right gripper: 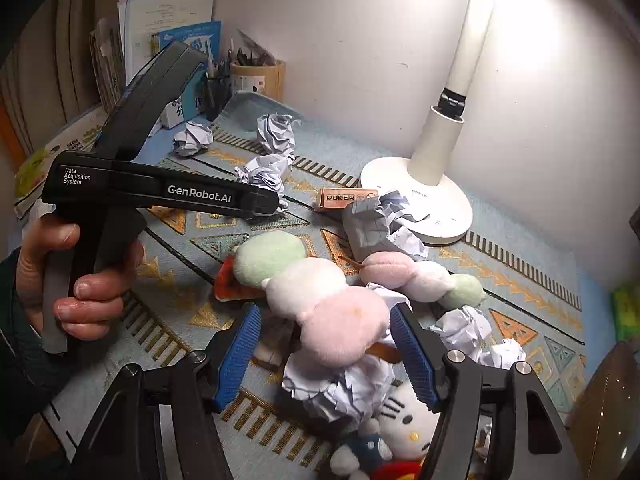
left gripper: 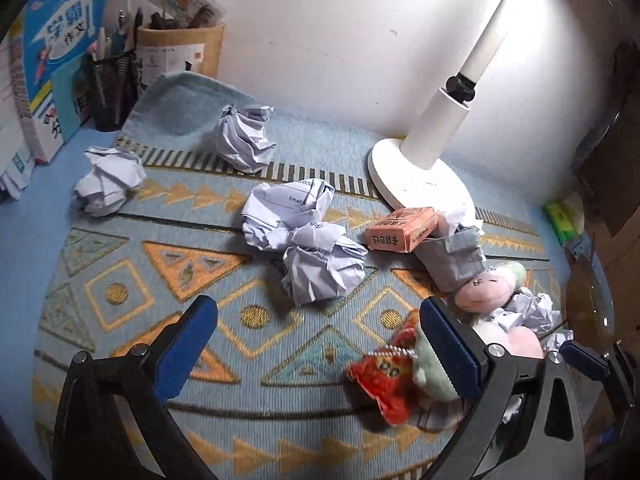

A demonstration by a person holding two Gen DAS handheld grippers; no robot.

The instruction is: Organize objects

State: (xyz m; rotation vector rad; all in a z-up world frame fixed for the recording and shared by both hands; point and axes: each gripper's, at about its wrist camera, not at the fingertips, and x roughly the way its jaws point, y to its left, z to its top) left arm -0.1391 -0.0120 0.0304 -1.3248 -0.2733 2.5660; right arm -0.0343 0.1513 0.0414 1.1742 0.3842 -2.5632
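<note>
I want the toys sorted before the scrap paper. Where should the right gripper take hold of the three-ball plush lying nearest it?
Probably grip the three-ball plush at its pink end ball, coming down from above. That ball already sits between the right gripper's open jaws, is soft and rounded, and rests on crumpled paper, so squeeze across its widest part.

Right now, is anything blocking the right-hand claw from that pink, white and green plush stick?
Nothing visible: the right gripper already straddles the dango plush's pink end, jaws open. Crumpled paper lies beneath.
</note>
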